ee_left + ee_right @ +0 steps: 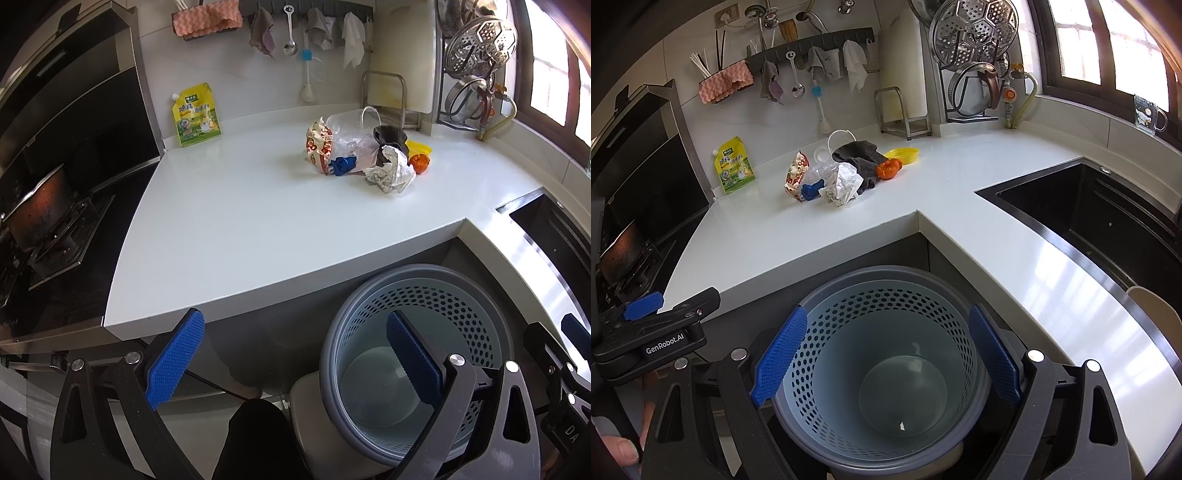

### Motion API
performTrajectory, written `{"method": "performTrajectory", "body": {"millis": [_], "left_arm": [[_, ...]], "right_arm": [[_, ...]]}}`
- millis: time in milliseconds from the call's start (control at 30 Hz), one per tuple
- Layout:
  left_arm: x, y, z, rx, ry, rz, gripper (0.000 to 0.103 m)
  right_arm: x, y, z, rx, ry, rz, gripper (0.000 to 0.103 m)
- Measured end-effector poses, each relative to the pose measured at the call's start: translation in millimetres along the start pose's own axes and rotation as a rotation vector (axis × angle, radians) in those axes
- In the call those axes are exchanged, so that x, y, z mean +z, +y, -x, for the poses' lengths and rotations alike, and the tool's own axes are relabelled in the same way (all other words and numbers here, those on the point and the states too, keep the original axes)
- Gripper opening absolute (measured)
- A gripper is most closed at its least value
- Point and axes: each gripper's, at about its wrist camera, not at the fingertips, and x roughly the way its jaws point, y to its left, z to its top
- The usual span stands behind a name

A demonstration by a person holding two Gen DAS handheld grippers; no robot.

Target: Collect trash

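Both grippers (295, 362) (886, 354) open (above bin (886, 369)); counter edge (280, 280) bare.

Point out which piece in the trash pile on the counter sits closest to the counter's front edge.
The crumpled white paper; the snack wrapper, blue clip and orange peel all lie further back.

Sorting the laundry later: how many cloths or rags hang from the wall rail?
4: a pink ribbed cloth at the left end, then a grey-purple rag, a grey rag, and a white one rightmost. More may be hidden.

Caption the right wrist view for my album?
Open right gripper above an empty perforated bin, trash pile waiting on the counter.
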Motion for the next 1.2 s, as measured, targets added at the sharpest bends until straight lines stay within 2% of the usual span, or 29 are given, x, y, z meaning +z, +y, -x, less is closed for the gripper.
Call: {"method": "performTrajectory", "body": {"millis": [933, 1200], "left_arm": [[-2, 0, -3, -0.008, 0.001, 0.003, 0.097], [11, 11, -20, -0.003, -0.005, 0.033, 0.097]], "right_arm": [[-1, 0, -5, 0.004, 0.006, 0.001, 0.085], [18, -7, -26, 0.015, 0.014, 0.010, 0.085]]}}
